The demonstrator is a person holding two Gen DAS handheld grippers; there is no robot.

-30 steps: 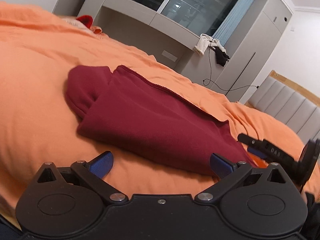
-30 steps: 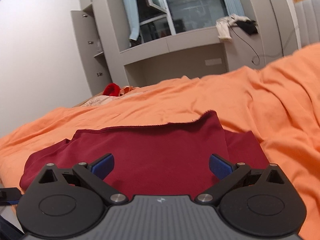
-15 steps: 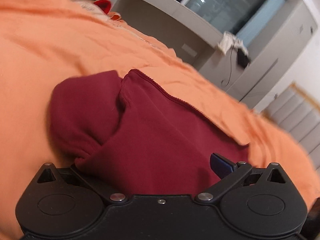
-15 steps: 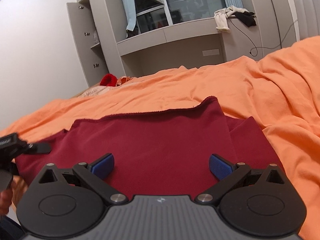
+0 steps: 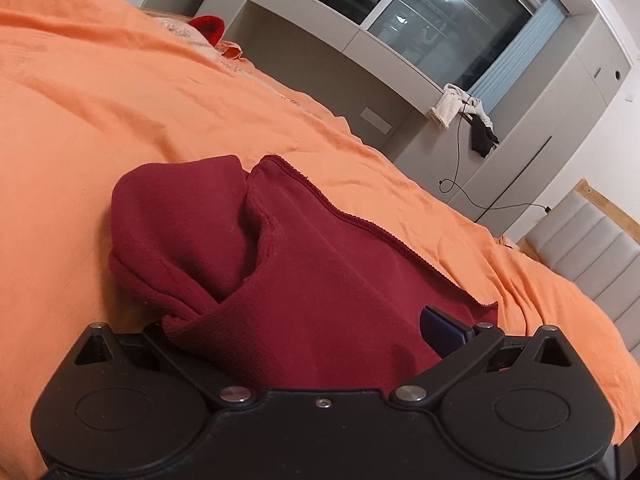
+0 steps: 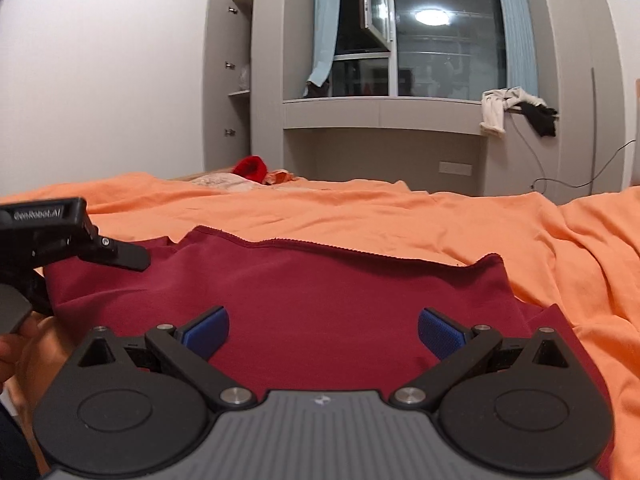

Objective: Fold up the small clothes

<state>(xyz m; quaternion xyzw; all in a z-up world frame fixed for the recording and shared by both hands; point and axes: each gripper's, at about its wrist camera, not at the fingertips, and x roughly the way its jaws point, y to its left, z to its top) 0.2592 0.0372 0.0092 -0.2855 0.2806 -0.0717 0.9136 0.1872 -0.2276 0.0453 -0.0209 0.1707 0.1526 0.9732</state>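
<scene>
A dark red knit garment (image 5: 328,280) lies on the orange bed cover (image 5: 100,92), folded into layers, with a ribbed hem running along its far edge. In the left wrist view its left end bunches into a rounded, sleeve-like lobe that curls out from under the flat top layer. The left claw (image 5: 320,344) sits at the garment's near edge: cloth drapes over its left finger and hides that pad, while the blue right pad (image 5: 440,330) shows against the fabric, so the fingers stand wide with the garment's near edge between them, not pinched. In the right wrist view the garment (image 6: 340,292) spreads flat, and the left claw (image 6: 120,256) reaches in over its left end. The right claw (image 6: 322,334) is low over the garment's near part, both blue pads spread wide with bare red cloth between them, gripping nothing.
</scene>
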